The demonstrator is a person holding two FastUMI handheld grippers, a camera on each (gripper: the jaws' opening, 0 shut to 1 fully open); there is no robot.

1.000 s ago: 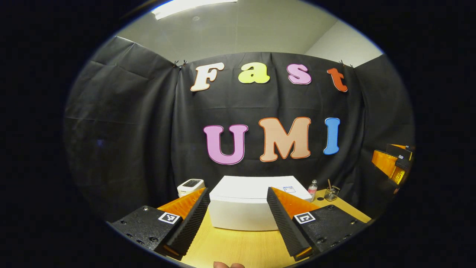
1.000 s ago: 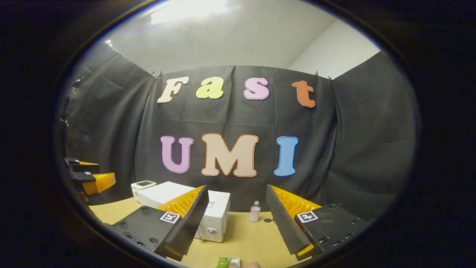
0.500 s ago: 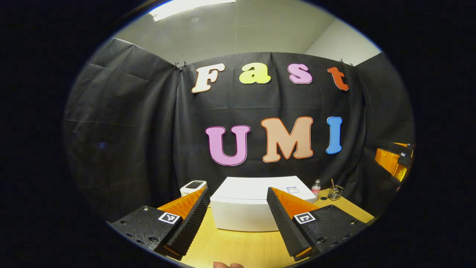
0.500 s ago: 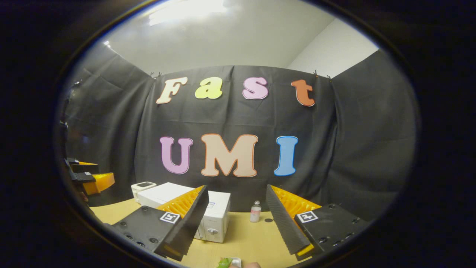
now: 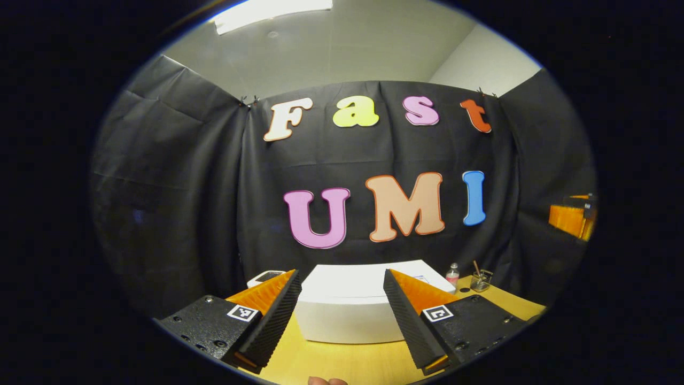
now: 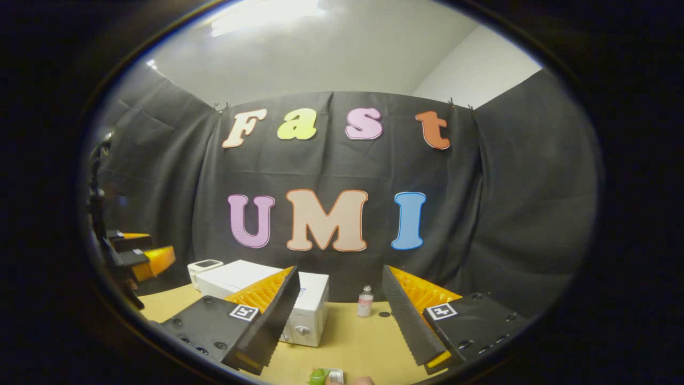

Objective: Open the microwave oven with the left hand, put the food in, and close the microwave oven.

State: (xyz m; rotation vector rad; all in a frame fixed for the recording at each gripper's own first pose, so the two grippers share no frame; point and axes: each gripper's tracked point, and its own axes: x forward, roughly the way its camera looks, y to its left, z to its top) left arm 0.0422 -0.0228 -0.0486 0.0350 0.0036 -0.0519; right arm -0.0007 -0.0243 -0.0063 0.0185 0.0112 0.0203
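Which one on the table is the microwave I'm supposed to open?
Start at the wooden table in front of the black cloth wall. The microwave oven is the big white box at its middle, with a round knob low on its front. A smaller white device sits behind it and a little bottle stands beside it; both are far smaller.

1. I'm in a makeshift recording booth: black cloth wall [image 5: 176, 176] pinned up around me.
2. Plain office-like ceiling with a strip light [image 5: 272, 12].
3. A wooden surface [image 6: 352, 342] carries a white microwave oven [image 5: 347, 313].
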